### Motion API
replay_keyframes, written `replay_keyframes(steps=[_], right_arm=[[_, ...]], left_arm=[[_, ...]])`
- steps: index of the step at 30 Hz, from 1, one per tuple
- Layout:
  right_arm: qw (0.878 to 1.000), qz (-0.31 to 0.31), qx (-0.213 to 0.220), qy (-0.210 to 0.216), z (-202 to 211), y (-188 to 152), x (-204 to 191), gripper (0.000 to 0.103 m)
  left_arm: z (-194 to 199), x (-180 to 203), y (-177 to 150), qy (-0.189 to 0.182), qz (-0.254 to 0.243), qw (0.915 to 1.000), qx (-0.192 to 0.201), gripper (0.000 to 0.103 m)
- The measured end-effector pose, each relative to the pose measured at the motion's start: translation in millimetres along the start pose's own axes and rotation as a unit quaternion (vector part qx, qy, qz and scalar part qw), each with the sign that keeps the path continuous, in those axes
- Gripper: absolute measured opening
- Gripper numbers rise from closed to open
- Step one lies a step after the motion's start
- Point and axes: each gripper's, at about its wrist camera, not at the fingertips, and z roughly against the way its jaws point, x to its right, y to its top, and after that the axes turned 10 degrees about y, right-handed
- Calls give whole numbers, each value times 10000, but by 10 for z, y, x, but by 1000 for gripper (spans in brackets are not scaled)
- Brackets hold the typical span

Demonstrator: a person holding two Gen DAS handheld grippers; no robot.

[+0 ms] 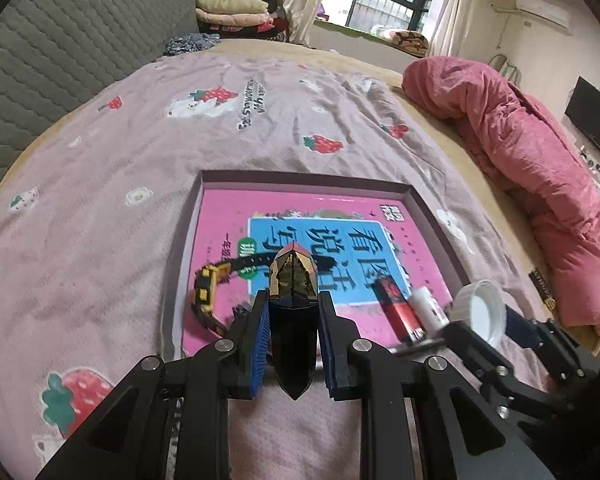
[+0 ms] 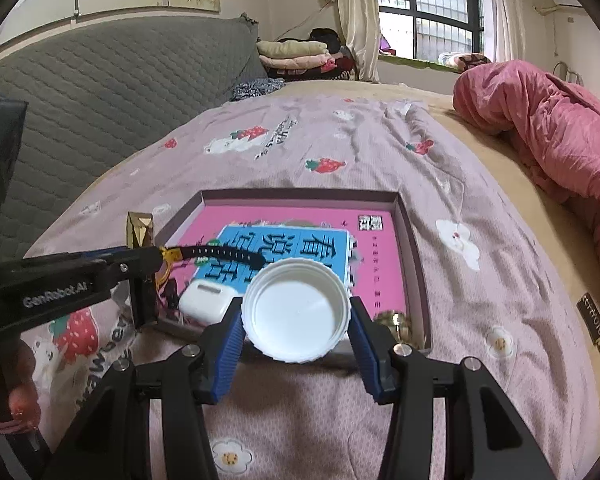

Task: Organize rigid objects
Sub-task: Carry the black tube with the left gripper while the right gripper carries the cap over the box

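You've got both items lifted near the box (image 1: 432,208), so place them one at a time. Your left gripper (image 1: 294,320) is clamped on the black faceted bottle with the gold cap (image 1: 294,276), jaws tight on its flanks. Your right gripper (image 2: 296,316) grips the white lid (image 2: 296,312) by its ribbed rim, open side toward the camera. Both hang over the near edge of the box, which sits on the strawberry blanket (image 1: 100,208).

Box already holds a pink book (image 1: 228,216), yellow-black watch (image 1: 206,288), red tube (image 1: 396,308), white tube (image 1: 428,308) and white earbud case (image 2: 204,300). The round gold thing (image 2: 396,320) at the near right corner is probably a cap, mostly hidden.

Aim the bottle for bare book between watch and tubes; lay it flat. Drop the lid far right.

Both grippers pitch down and forward, left hand (image 2: 16,392) low at frame edge.
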Motion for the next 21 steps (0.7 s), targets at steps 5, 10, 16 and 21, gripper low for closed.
replay_keyframes(steps=[5, 10, 16, 21], right_arm=[[10000, 29, -33, -33, -74, 64, -12, 50], [10000, 6, -84, -33, -148, 86, -4, 50], [9999, -27, -147, -19, -214, 76, 0, 50], [9998, -56, -176, 6, -227, 73, 13, 50]], left_arm=[[-116, -5, 70, 13, 23, 10000, -64, 23], [-194, 7, 64, -3, 49, 9998, -167, 23], [-232, 23, 44, 7, 9, 9998, -190, 23], [-249, 11, 44, 26, -9, 9998, -206, 23]])
